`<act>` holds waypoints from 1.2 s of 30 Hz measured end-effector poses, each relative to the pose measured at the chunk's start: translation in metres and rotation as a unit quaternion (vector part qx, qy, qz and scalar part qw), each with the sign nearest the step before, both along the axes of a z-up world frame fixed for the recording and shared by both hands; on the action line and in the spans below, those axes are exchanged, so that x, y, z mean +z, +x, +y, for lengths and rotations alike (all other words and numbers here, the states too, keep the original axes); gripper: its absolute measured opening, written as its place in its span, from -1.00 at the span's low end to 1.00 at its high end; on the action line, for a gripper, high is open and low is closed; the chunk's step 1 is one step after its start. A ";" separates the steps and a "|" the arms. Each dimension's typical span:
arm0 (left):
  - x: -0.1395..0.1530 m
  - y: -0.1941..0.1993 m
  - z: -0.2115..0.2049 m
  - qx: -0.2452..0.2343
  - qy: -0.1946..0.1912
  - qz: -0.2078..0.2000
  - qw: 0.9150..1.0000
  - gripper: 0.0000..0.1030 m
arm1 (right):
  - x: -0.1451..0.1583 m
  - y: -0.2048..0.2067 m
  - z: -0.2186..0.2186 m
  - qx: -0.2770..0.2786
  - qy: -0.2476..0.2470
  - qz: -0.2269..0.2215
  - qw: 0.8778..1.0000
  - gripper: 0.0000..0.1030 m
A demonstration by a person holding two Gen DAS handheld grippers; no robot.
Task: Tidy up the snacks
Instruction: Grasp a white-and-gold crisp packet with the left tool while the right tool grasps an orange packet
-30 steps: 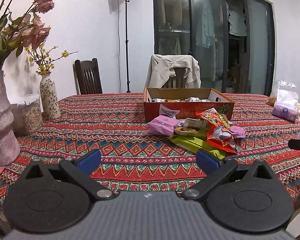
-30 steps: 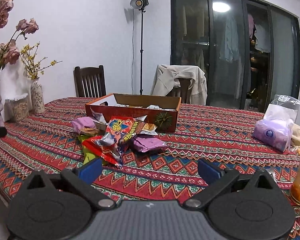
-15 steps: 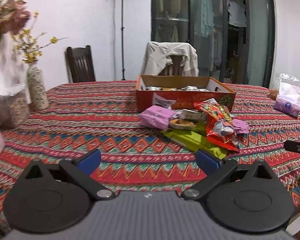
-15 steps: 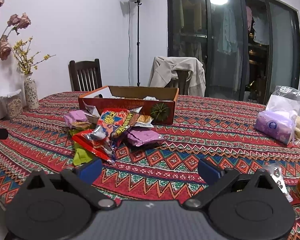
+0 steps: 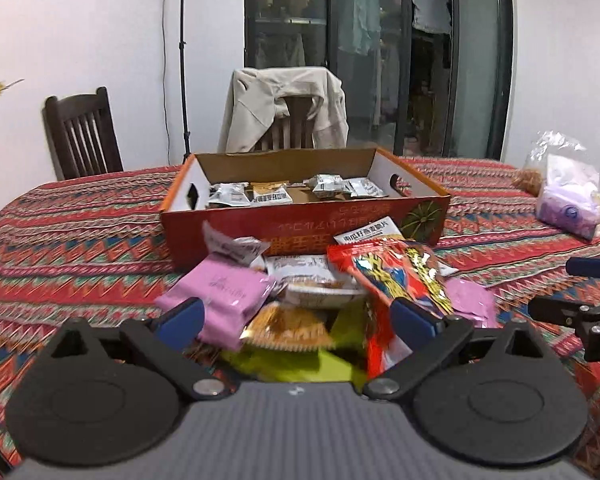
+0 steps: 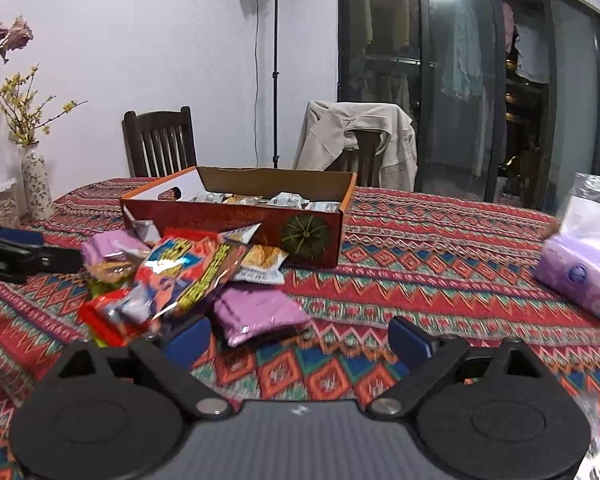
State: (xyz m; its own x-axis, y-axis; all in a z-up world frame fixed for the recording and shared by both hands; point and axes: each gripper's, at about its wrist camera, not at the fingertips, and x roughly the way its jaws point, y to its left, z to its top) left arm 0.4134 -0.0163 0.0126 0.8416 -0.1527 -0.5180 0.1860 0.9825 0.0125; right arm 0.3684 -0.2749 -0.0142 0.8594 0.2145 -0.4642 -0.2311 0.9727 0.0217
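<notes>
The left tongs [image 5: 296,320] are wide apart, low in the middle of the left wrist view, with nothing pinched. Between and just past their blue tips lies a pile of snacks [image 5: 320,292] on the surface [image 5: 80,240], which has a red zigzag cloth. In the pile are a pink packet [image 5: 220,292], a shiny red bag [image 5: 396,280] and a gold cracker pack [image 5: 288,326].

Just behind the pile, in the middle of the frame, sits an open cardboard box [image 5: 304,216] with small silver packets inside.

The right tongs [image 6: 298,340] are apart too, and are closing a little. No snack is pinched; the left tip sits beside a purple packet [image 6: 256,312], low in the middle of the right wrist view.

A clear bag of purple tissues [image 6: 580,256] rests at the right edge.
</notes>
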 end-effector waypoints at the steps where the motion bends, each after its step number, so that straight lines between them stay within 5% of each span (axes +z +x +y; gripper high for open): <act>1: -0.002 0.009 -0.003 -0.003 0.002 0.003 1.000 0.90 | 0.000 0.008 0.000 0.001 0.000 0.002 1.000 0.82; 9: -0.022 0.052 -0.005 -0.009 0.000 0.036 0.999 0.62 | -0.009 0.080 0.006 0.024 0.005 0.042 0.999 0.58; 19: -0.032 0.064 -0.025 -0.039 0.042 0.028 0.998 0.61 | -0.016 0.153 0.022 0.047 0.011 0.073 0.996 0.43; 29: -0.039 0.070 -0.020 -0.040 -0.004 0.049 0.998 0.28 | -0.028 0.166 0.003 0.021 0.022 0.080 0.996 0.44; 36: -0.026 0.055 -0.009 -0.017 -0.028 0.043 0.999 0.24 | -0.028 0.162 0.001 0.023 -0.009 0.073 0.997 0.42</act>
